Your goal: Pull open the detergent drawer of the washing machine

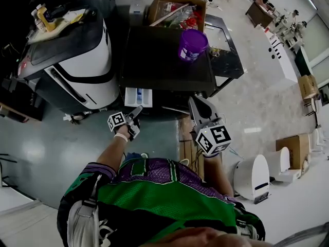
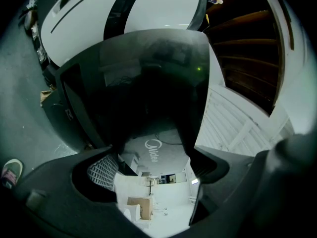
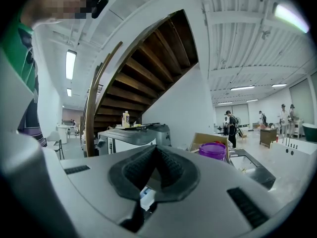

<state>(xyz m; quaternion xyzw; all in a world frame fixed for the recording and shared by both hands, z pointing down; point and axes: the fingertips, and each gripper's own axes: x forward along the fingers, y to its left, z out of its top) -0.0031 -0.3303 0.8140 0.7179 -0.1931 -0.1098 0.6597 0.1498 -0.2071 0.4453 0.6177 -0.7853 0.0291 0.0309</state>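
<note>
- The washing machine (image 1: 164,60) fills the middle of the head view, with a dark, glossy top.
- The detergent drawer (image 1: 138,97) juts out from the machine's front edge at about 7 o'clock of that top. It is already pulled out, and its white compartments and a blue insert show from above.
- The left gripper (image 1: 136,112) sits at 6 o'clock of the drawer, its tips right at the drawer's front.
- In the left gripper view the left gripper (image 2: 156,177) has its jaws wide apart. A glossy panel with a Midea logo (image 2: 154,151) shows between the ribbed pads (image 2: 101,172). Whether the pads press on it cannot be told.
- The right gripper (image 1: 196,103) hangs at 4 o'clock of the drawer, apart from it and near the machine's front corner.
- In the right gripper view the right gripper (image 3: 156,155) has its pads closed together, with nothing between them.
- A purple tub (image 1: 193,44) stands at 1 o'clock on the machine's top.
- A cardboard box (image 1: 177,6) lies beyond the tub at 12 o'clock.
- A white and black appliance (image 1: 82,60) stands at 9 o'clock of the washing machine.
</note>
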